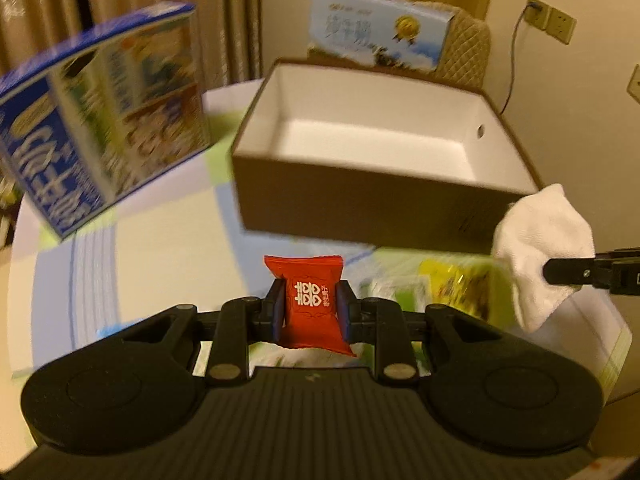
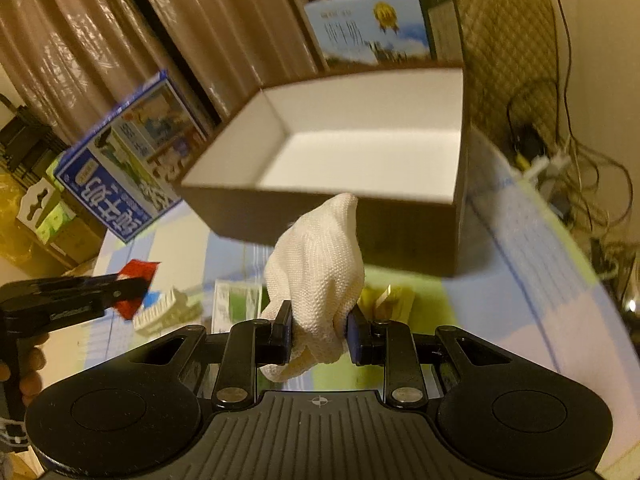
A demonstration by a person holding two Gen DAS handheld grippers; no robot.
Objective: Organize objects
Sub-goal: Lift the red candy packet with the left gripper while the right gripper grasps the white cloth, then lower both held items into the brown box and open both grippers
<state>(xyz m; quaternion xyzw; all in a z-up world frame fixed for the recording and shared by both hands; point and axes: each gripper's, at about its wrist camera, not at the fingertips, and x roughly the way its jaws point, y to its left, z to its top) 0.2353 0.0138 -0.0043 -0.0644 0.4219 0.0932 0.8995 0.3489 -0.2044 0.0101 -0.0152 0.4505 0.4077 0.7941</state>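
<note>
My left gripper (image 1: 310,312) is shut on a red snack packet (image 1: 311,300) with white characters, held above the table in front of the box. My right gripper (image 2: 320,332) is shut on a bunched white cloth (image 2: 320,268). The open brown cardboard box (image 1: 360,200) with a white, bare inside stands just ahead of both grippers. In the left wrist view the right gripper (image 1: 560,272) enters from the right with the white cloth (image 1: 540,248). In the right wrist view the left gripper (image 2: 120,288) shows at the left with the red packet (image 2: 136,276).
A blue milk carton box (image 1: 100,120) stands left of the brown box. Another pale blue box (image 1: 380,32) sits on a quilted chair behind. On the checked tablecloth (image 1: 160,248) lie a yellow packet (image 1: 460,280) and a white comb-like item (image 2: 168,312). Cables (image 2: 560,152) hang right.
</note>
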